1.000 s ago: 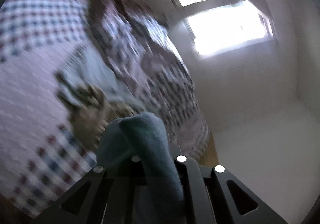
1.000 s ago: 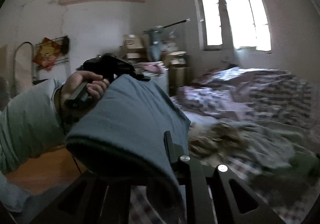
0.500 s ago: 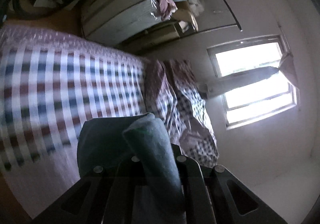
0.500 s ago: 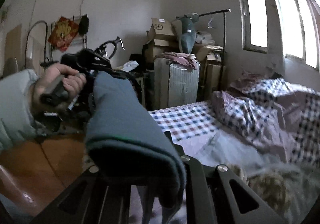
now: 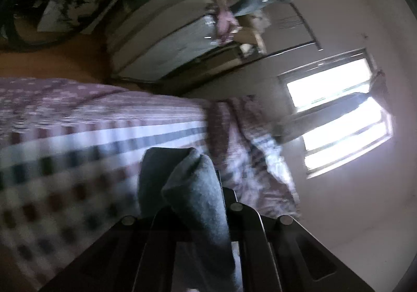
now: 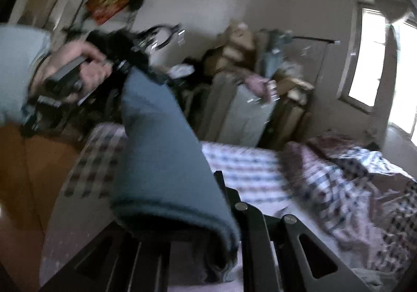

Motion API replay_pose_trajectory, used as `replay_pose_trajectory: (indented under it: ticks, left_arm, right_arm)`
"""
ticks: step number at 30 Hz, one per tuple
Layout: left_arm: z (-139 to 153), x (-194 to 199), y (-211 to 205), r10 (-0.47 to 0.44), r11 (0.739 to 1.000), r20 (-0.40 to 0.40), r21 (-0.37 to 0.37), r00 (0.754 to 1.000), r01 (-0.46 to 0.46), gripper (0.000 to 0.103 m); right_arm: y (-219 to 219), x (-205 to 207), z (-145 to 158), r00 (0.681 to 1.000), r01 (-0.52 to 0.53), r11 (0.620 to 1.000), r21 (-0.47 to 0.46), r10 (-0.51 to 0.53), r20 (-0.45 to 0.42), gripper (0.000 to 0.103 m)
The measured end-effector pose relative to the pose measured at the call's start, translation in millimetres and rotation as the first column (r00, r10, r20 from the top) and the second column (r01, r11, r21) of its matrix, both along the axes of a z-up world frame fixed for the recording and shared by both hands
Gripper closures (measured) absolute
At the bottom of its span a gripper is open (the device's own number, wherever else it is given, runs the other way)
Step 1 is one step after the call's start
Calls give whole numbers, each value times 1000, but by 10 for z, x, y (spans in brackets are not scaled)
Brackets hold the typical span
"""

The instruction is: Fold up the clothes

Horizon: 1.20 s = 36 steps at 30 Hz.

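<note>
Blue-grey cloth [image 6: 159, 151] is stretched above the checked bed [image 6: 250, 164], one end clamped in the right gripper [image 6: 221, 224], the other bunched and clamped in the left gripper [image 5: 206, 203], itself gripped by a hand [image 6: 75, 68].

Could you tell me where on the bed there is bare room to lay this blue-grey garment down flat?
The free patch is the flat checked sheet between the bed's near corner by the orange floor and the rumpled checked quilt. The quilt crowds the window side. The blue-grey garment hangs between the left gripper and right gripper.
</note>
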<state>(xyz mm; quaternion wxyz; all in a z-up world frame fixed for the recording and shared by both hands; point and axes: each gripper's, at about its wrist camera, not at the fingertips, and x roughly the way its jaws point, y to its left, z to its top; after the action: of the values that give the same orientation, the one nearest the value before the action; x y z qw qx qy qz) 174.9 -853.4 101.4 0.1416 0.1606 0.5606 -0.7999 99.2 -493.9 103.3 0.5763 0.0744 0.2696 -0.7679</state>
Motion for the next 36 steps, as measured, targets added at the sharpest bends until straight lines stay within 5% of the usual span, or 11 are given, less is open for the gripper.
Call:
replay_pose_trajectory:
  ticks: [11, 18, 22, 24, 29, 36]
  left_arm:
    - [-961, 877, -109, 41, 998, 110, 45, 993, -46, 99]
    - [-1224, 1171, -93, 58, 995, 198, 71, 979, -73, 86]
    - [-1144, 1478, -133, 164, 983, 182, 52, 970, -176, 49]
    - [-1062, 1642, -127, 200, 977, 165, 43, 966, -210, 42]
    - [-652, 1748, 84, 177, 984, 157, -49, 972, -171, 31]
    - [214, 1629, 884, 38, 964, 13, -263, 999, -33, 20]
  right_arm:
    - [-152, 869, -899, 989, -139, 974, 180, 145, -18, 91]
    - [17, 1183, -1112, 986, -163, 946, 279, 165, 15, 66]
    - [230, 1415, -1135, 970, -245, 918, 313, 233, 76, 56]
    - [366, 1533, -1108, 957, -290, 902, 320, 270, 105, 54]
    - [992, 1630, -749, 966, -254, 934, 252, 231, 119, 47]
    - [1963, 1658, -129, 981, -139, 983, 118, 121, 149, 33]
